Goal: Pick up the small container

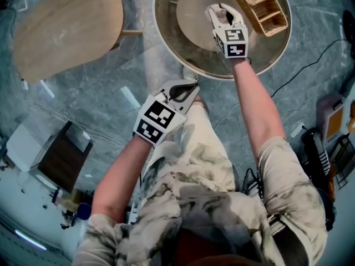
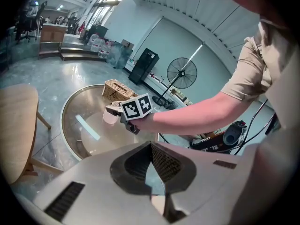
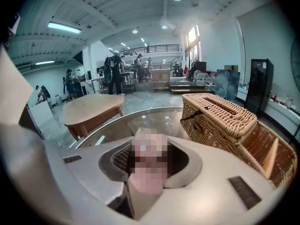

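**Right gripper (image 1: 223, 16).** The jaws are pinched on the small container (image 3: 146, 182), one padded face against each side wall. The container sits upright between them, deep in the throat of the jaws. Its upper part cannot be read. What shows is pale pink and smooth.

**Handling (judgement).**
- The container is probably light and thin-walled, so it is likely to deform under a hard squeeze.
- The smooth wall may slip on the pads.
- Take hold across the side walls at mid-height, as the jaws do now, with moderate force, and keep it upright.

**Below the jaws.** The round glass table (image 1: 166, 43) lies directly beneath. No view shows whether the container's base touches the glass.

**Ahead and to the right of the jaws.** A wicker basket (image 3: 220, 114) stands on the same table, near but apart from the container.

**Further ahead and to the left.** A wooden table (image 3: 91, 108) stands on the floor, well apart.

**Left gripper (image 2: 151, 146).** The jaws are pressed together with nothing between them. It is held off the table, well behind the right gripper.
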`<state>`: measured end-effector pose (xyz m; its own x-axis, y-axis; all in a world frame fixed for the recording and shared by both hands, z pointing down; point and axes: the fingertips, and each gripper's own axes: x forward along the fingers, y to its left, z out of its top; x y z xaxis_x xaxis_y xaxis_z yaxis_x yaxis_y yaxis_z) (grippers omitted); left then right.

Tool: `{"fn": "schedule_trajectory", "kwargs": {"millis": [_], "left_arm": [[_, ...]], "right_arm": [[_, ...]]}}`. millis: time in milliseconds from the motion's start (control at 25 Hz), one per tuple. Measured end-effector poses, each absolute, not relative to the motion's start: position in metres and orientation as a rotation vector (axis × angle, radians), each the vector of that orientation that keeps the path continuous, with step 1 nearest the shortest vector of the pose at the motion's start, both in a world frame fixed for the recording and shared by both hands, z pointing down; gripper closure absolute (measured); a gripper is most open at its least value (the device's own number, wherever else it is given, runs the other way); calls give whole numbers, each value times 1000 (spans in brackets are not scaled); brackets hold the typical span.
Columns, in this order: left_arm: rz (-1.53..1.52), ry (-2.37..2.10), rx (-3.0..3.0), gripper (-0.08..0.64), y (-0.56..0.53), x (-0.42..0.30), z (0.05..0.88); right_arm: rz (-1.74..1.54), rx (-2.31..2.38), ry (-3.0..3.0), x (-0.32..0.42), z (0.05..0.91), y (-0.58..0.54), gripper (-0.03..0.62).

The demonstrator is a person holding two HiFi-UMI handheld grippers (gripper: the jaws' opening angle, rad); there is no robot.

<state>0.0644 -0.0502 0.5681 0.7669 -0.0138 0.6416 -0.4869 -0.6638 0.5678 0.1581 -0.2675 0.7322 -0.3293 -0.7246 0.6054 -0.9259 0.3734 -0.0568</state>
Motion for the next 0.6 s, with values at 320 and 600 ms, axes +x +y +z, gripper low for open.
{"fn": "schedule_trajectory", "kwargs": {"millis": [320, 600], "left_arm": [[783, -386, 2187, 538, -44, 52, 569], [772, -383, 2174, 538, -34, 48, 578]], "right_arm": [[517, 1436, -2149, 157, 732, -266, 445], [500, 1480, -2168, 157, 732, -267, 443]]}}
